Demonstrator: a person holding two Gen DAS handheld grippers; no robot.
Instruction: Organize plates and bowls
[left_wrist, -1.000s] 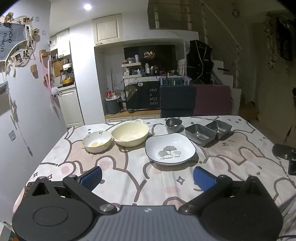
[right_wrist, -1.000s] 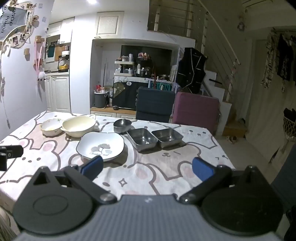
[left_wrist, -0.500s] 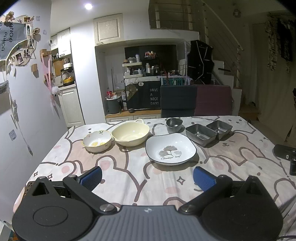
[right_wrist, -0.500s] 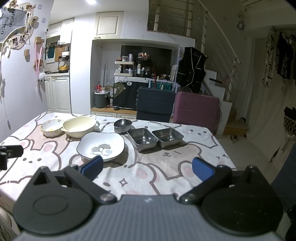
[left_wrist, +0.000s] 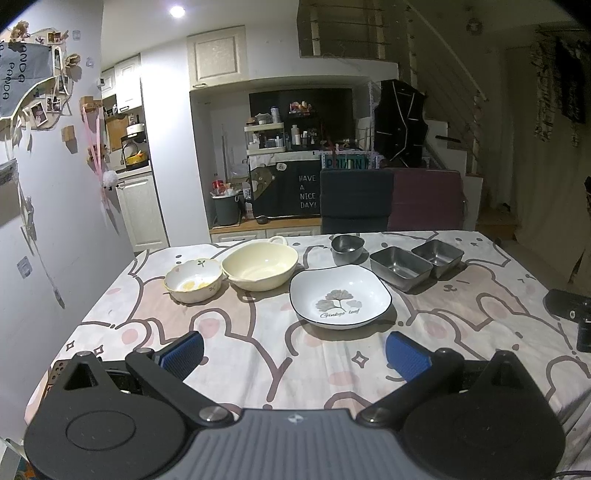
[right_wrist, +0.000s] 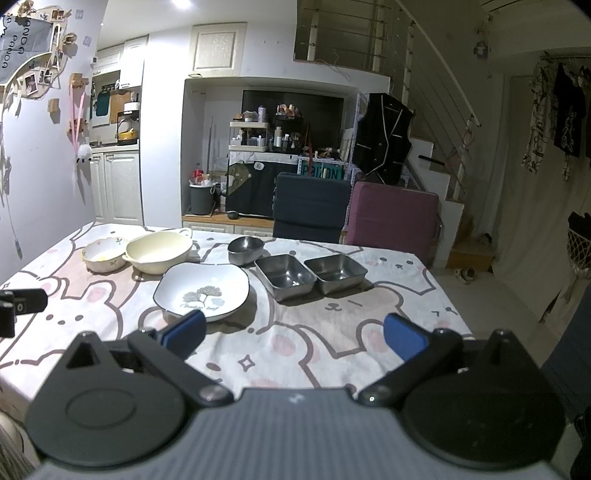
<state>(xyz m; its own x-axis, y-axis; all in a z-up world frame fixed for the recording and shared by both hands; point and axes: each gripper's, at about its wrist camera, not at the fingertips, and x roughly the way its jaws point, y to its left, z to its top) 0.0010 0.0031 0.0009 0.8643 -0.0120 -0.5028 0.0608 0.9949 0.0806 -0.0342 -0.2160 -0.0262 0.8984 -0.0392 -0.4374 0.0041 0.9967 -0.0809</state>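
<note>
On the tabletop (left_wrist: 258, 354), covered w/ a bunny-print cloth, all the dishes sit in a loose row toward the far half. L to R: small floral bowl (left_wrist: 193, 279) w/ yellow bits inside, just beside the big cream bowl (left_wrist: 260, 266) w/ side handles; white ginkgo-leaf plate (left_wrist: 340, 295) nearer the cameras; small round steel bowl (left_wrist: 347, 249) behind it; two rectangular steel trays (left_wrist: 416, 261) side by side, touching. Nothing stacked.

Room: dim kitchen/living space, ceiling light on, white cabinets at L wall w/ photos, a dark "HAVE A NICE DAY!" cover under a cluttered shelf, a dark blue chair (right_wrist: 311, 206) and a maroon chair (right_wrist: 393, 218) at the far table edge, stairs w/ railing at R.

Near half of the cloth is open, room to move in front of the plate. R table edge drops to bare floor in the right wrist view.

Left gripper (left_wrist: 294, 353) hovers over the near edge, fingers (left_wrist: 183, 353) wide apart, holding nothing. Right gripper (right_wrist: 294, 336) likewise, fingers (right_wrist: 404, 338) spread and empty; its L finger overlaps the plate's near rim in view, contact unclear. Each gripper shows only partly at the other view's edge, cut off. Shelf items too small to tell.
</note>
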